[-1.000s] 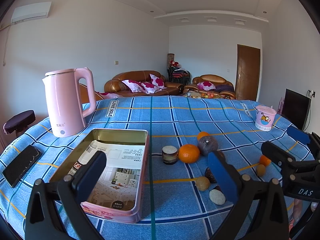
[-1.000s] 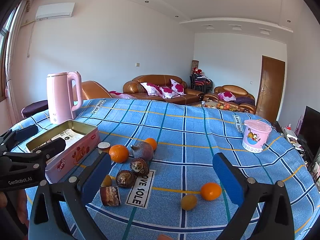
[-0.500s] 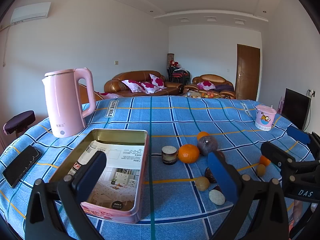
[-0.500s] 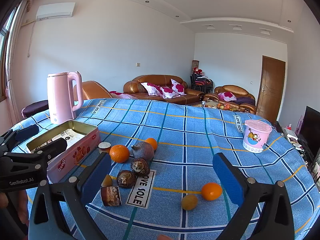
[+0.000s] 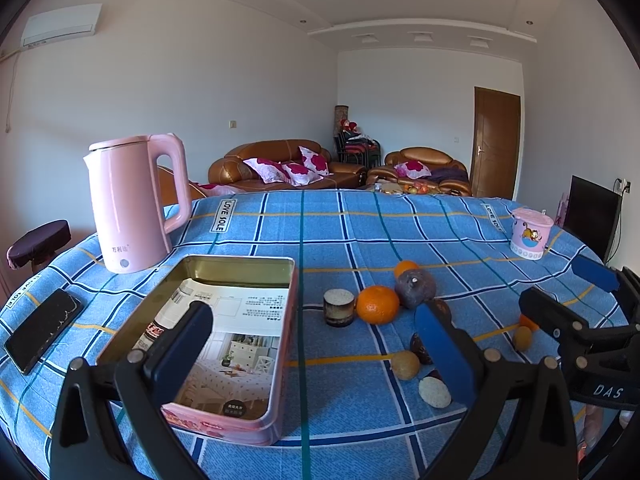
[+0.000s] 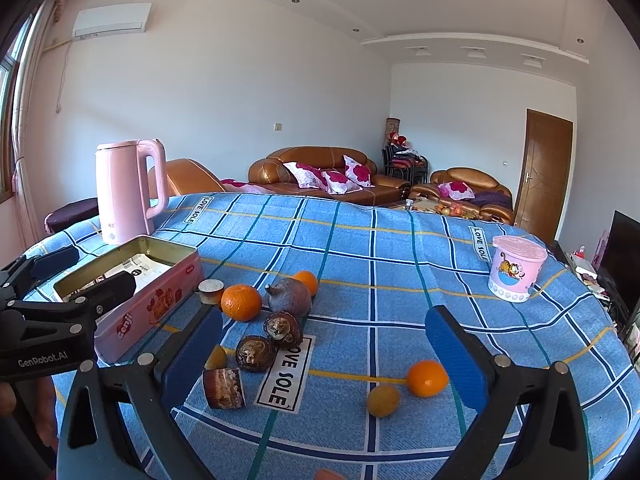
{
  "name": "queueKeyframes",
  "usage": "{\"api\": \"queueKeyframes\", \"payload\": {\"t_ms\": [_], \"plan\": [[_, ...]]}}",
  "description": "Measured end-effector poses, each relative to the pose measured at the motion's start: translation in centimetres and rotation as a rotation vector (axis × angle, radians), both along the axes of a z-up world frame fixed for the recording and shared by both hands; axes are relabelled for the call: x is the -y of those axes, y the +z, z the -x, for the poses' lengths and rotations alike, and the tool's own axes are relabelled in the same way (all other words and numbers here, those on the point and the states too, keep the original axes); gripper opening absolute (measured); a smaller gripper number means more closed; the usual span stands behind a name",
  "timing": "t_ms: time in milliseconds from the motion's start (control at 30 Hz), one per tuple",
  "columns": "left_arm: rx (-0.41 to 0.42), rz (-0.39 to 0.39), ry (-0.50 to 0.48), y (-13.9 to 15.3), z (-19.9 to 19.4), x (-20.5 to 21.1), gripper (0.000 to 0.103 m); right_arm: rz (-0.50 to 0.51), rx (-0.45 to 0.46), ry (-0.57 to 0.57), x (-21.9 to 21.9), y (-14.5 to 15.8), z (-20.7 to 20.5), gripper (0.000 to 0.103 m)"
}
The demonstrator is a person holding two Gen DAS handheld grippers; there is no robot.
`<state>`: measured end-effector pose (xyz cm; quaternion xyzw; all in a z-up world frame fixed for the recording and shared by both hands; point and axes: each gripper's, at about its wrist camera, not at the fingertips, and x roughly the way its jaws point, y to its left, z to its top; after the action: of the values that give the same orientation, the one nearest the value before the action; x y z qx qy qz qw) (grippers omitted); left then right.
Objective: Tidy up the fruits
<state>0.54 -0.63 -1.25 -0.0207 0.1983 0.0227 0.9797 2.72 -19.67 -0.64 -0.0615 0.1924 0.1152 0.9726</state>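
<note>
Fruit lies scattered on the counter [image 6: 400, 264] as both grippers, left [image 5: 316, 348] and right [image 6: 324, 348], hover with jaws wide and empty; the pink tin [image 5: 286, 320] holds only a leaflet, sorting unstarted.

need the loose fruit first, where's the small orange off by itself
In the right wrist view it lies low on the right, beside a yellow fruit, apart from the main fruit cluster near the tin.
</note>
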Motion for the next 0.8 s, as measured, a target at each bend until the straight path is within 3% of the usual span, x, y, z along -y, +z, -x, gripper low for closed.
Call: {"api": "queueKeyframes", "payload": {"t_ms": [400,567,700,800], "plan": [[-0.024,0.015,-0.007,-1.1,-0.2,-0.1,0.103,0.020,0.007,-0.028,1.1,-0.9,0.1,0.102],[-0.053,0.027,-0.080,-2.2,-0.2,1.7,0.102,0.008,-0.027,-0.062,3.6,-2.7,0.2,0.102],[-0.097,0.029,-0.148,-3.0,-0.7,3.6,0.091,0.008,-0.071,-0.084,5.0,-3.9,-0.3,0.101],[-0.129,0.040,-0.182,-3.5,-0.9,4.8,0.086,0.000,-0.098,-0.069,5.4,-4.4,-0.7,0.082]]}}
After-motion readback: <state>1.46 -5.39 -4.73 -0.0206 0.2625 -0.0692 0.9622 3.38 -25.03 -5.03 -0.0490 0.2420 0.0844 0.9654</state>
